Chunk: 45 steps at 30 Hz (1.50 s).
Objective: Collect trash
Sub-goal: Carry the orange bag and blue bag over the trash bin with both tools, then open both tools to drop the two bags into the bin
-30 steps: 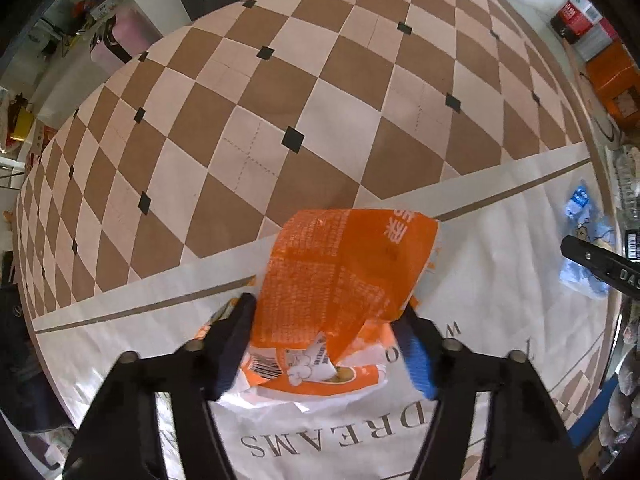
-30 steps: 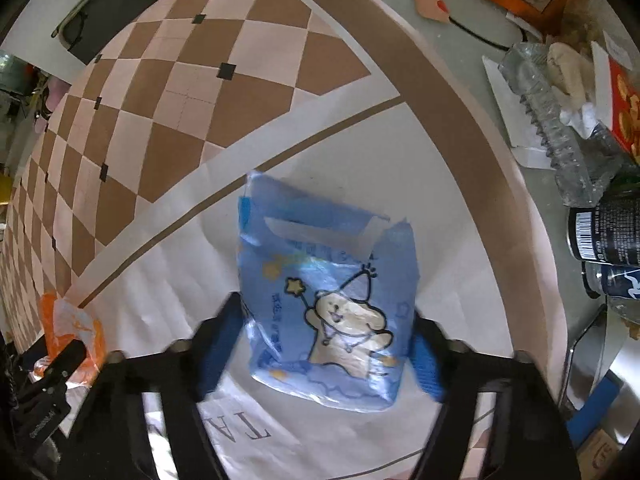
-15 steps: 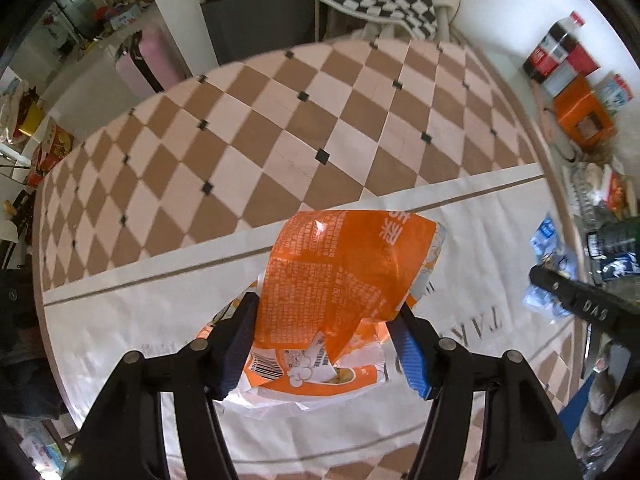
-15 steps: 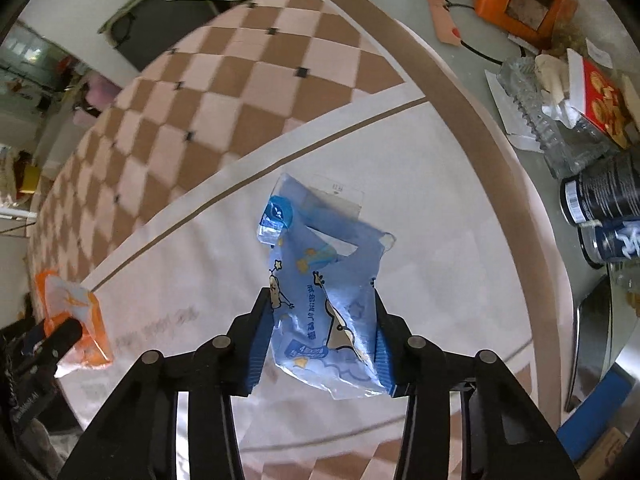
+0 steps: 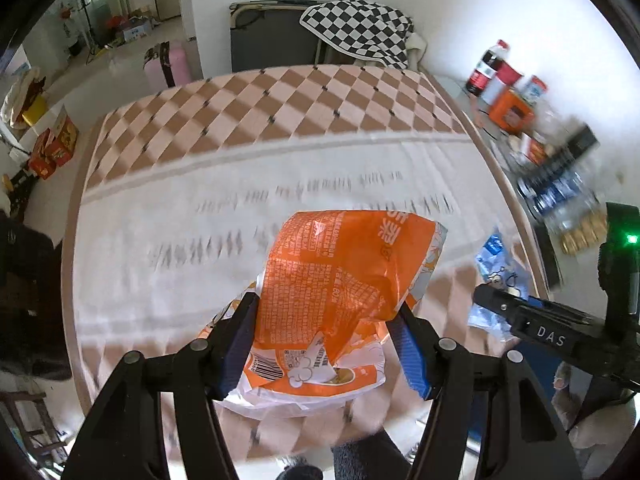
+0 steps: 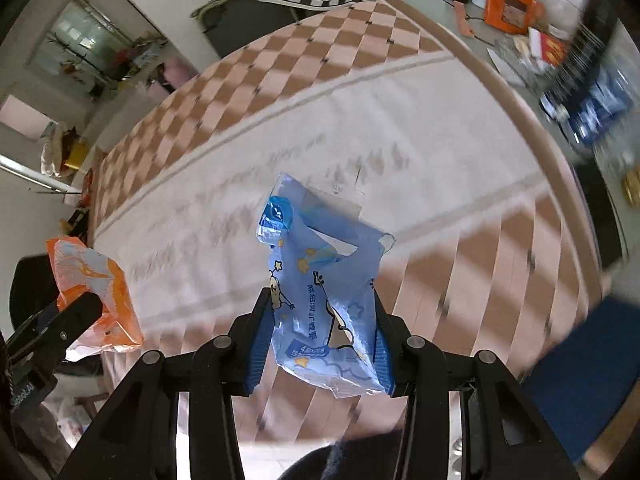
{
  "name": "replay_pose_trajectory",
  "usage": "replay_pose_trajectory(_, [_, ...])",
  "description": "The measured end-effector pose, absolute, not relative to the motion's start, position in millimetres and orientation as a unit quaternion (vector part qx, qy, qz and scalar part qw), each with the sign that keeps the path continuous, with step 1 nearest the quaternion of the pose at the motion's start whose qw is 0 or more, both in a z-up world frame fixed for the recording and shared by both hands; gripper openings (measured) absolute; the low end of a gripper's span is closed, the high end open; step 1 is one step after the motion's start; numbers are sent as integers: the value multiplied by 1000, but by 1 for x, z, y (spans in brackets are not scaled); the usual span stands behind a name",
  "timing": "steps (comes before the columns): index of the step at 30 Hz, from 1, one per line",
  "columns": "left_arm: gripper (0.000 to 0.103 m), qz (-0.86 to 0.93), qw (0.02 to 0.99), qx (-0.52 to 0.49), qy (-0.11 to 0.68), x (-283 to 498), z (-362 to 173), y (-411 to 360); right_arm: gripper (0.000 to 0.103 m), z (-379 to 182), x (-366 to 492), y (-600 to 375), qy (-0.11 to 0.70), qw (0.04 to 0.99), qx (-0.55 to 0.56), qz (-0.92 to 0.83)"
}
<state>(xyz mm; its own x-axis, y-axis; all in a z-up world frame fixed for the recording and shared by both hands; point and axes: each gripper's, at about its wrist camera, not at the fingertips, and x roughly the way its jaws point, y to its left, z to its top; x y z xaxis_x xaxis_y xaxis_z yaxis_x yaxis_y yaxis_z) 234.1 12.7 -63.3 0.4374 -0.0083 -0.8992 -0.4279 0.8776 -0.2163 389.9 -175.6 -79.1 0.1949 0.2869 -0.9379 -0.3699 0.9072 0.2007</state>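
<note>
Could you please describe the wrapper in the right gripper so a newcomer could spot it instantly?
Above the checkered tablecloth, the right gripper pinches a crumpled blue wrapper. Its cartoon animal and yellow stars distinguish it from the orange wrapper in the left gripper.

Both fisheye views look down and forward from above the near edge of the counter [image 5: 280,168] toward the far wall. Left view catches the right hand-held gripper [image 5: 492,304] at right; right view catches the left hand-held gripper [image 6: 86,306] at left.
</note>
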Motion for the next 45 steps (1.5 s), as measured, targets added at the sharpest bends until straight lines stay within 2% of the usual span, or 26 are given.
replay_pose_trajectory(7, [61,110,792,-259,542,109,-97,-11,45,-110,229,-207,637,739,-14,219])
replay_pose_trajectory(13, [61,125,738,-311,586,28,-163,-29,45,-187,134,-237,700,683,-21,208])
replay_pose_trajectory(20, [61,146,656,-395,626,-5,-315,-49,45,-335,98,-249,742,636,-71,201])
replay_pose_trajectory(27, [62,155,594,-443,653,5,-514,-50,45,-518,108,-238,757,609,-93,217])
replay_pose_trajectory(30, [71,151,585,-459,651,3,-569,-50,46,-582,113,-230,763,601,-88,221])
replay_pose_trajectory(31, [81,153,585,-462,649,1,-581,-52,46,-601,114,-229,764,601,-78,220])
replay_pose_trajectory(32, [93,156,581,-463,651,1,-597,-51,48,-614,113,-228,766,598,-74,222])
replay_pose_trajectory(33, [99,156,578,-465,652,1,-603,-50,54,-627,113,-227,769,594,-66,226])
replay_pose_trajectory(34, [99,159,577,-464,653,-3,-607,-47,60,-636,111,-226,772,590,-57,231])
replay_pose_trajectory(36, [99,171,580,-453,654,-11,-609,-44,83,-646,108,-224,771,589,-38,239])
replay_pose_trajectory(38, [99,179,586,-446,653,-19,-603,-42,97,-650,108,-220,770,588,-30,247])
replay_pose_trajectory(45, [99,237,633,-357,644,-47,-533,-47,102,-593,99,-217,748,615,-67,241])
